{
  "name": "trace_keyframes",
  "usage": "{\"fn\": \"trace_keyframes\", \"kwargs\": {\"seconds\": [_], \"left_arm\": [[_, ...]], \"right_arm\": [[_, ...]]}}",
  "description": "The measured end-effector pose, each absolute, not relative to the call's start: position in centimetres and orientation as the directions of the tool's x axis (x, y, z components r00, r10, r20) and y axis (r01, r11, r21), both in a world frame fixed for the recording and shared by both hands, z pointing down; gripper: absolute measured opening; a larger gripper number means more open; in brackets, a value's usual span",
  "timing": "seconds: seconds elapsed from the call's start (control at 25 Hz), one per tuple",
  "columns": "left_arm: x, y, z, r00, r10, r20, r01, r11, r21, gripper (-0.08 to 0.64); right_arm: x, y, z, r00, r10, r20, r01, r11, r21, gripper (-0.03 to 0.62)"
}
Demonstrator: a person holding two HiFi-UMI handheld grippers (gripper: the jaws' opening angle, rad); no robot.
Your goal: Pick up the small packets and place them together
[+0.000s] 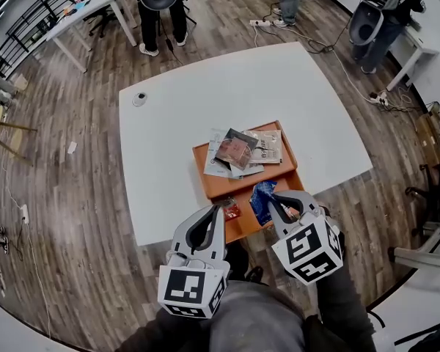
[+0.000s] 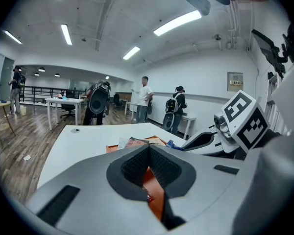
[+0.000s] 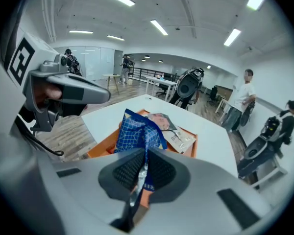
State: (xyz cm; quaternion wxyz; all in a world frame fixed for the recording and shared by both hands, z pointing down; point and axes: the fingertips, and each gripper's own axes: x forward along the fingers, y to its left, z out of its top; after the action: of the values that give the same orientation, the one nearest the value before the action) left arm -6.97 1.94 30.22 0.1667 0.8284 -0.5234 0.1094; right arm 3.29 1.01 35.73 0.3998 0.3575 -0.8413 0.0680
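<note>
Looking down from the head view, a white table [image 1: 205, 94] stands on a wood floor, with an orange tray [image 1: 221, 185] near its close edge. A loose pile of flat packets [image 1: 242, 151] lies on the far half of the tray, overlapping one another.

Both grippers hang over the near end of the tray, side by side. The right gripper [image 1: 273, 198] has its jaws clenched on a blue packet [image 1: 262, 201]. In the right gripper view the blue packet [image 3: 137, 129], printed with a pale grid pattern, stands up out of the closed jaws of the right gripper [image 3: 146, 156], and its silver lower edge hangs below them. It is off the tray.

The left gripper [image 1: 218, 210] has its jaws pinched together at the tips on a small red packet [image 1: 232, 210], which sticks out beside the tips just above the tray. In the left gripper view only a glossy red sliver [image 2: 148, 198] shows in the gap behind the tips of the left gripper [image 2: 148, 151].

Several people stand beyond the table.
</note>
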Motion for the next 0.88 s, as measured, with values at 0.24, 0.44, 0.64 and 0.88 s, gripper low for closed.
{"fn": "trace_keyframes", "kwargs": {"seconds": [0.24,0.44,0.64,0.88], "left_arm": [[-6.7,-1.2,30.6,0.438,-0.826,0.355,-0.899,-0.406,0.165,-0.003],[-7.8,-4.2,30.8,0.43,-0.829,0.357,-0.903,-0.396,0.167,-0.003],[-9.1,-7.0,31.3,0.424,-0.829,0.366,-0.906,-0.385,0.177,-0.003],[-10.0,-8.7,32.8,0.416,-0.821,0.391,-0.909,-0.372,0.185,-0.003]], "right_arm": [[5.0,-3.8,35.0,-0.39,-0.6,0.698,-0.7,0.686,0.198,0.02],[4.9,-7.7,35.0,-0.371,-0.614,0.696,-0.713,0.669,0.21,0.021],[4.1,-10.8,36.1,-0.36,-0.6,0.714,-0.707,0.675,0.211,0.026],[3.6,-12.4,38.2,-0.374,-0.551,0.746,-0.713,0.685,0.15,0.105]]}}
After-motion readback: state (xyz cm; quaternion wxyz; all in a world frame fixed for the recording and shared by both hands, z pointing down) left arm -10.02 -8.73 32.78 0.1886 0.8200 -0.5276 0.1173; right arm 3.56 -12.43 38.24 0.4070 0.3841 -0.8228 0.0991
